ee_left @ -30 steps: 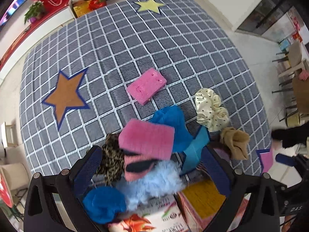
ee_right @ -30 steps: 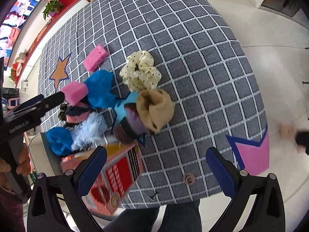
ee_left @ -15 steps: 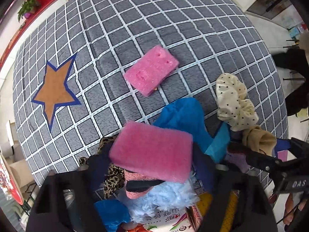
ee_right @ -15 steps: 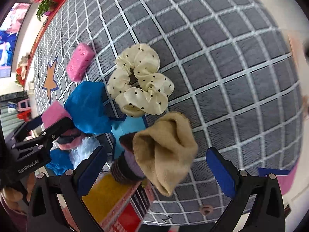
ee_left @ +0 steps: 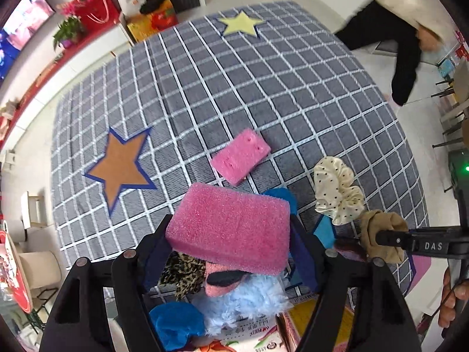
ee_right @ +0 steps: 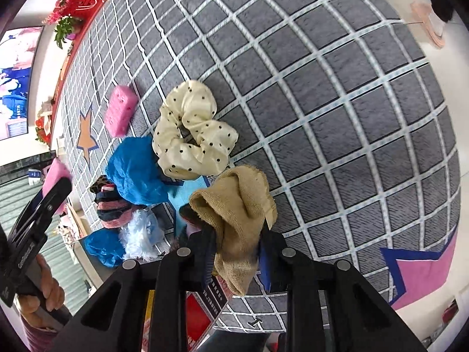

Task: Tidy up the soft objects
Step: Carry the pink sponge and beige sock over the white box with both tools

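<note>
While the left gripper (ee_left: pixel 231 252) is clamping a thick pink foam sponge (ee_left: pixel 230 226) between its pads and holding it above the pile, the right gripper (ee_right: pixel 236 253) is squeezing tight on a tan terry cloth (ee_right: pixel 237 214) at the pile's edge. Both are hanging over a grey checked rug (ee_right: pixel 337 102) with star patches. A second pink sponge (ee_left: pixel 241 156) is lying flat on the rug, apart from the pile, and a cream polka-dot scrunchie (ee_right: pixel 195 130) is resting just beside a crumpled blue cloth (ee_right: pixel 134 173) and touching it.
</note>
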A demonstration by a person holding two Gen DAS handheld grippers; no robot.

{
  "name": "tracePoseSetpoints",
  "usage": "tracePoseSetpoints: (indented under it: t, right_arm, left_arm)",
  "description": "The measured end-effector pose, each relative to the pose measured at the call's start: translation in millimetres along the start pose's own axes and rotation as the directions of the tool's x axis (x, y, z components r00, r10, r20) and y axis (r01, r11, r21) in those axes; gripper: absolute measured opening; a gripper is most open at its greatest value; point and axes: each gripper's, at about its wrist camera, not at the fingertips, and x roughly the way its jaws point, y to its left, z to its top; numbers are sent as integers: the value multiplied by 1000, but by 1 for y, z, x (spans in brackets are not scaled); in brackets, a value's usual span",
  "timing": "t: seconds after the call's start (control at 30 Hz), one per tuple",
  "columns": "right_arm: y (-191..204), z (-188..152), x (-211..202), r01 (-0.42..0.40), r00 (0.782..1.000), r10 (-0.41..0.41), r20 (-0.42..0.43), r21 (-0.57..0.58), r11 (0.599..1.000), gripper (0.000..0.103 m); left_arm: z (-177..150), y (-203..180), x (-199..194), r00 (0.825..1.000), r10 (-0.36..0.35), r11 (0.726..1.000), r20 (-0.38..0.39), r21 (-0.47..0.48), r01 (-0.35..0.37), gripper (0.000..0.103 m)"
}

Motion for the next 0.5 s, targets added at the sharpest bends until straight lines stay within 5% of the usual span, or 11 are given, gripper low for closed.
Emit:
tracePoseSetpoints:
  t: [0.3,0.5]
  right_arm:
    - [9,-9,-33,33,998,-28,59,-101,994,27]
    - [17,-20,-49,56,996,-40,80,-199,978,27]
  left_arm:
    - [-25,-15,-57,997,41,999,72,-24,-39,77]
    - [-51,-15,-86,995,70,991,77,-121,-60,77]
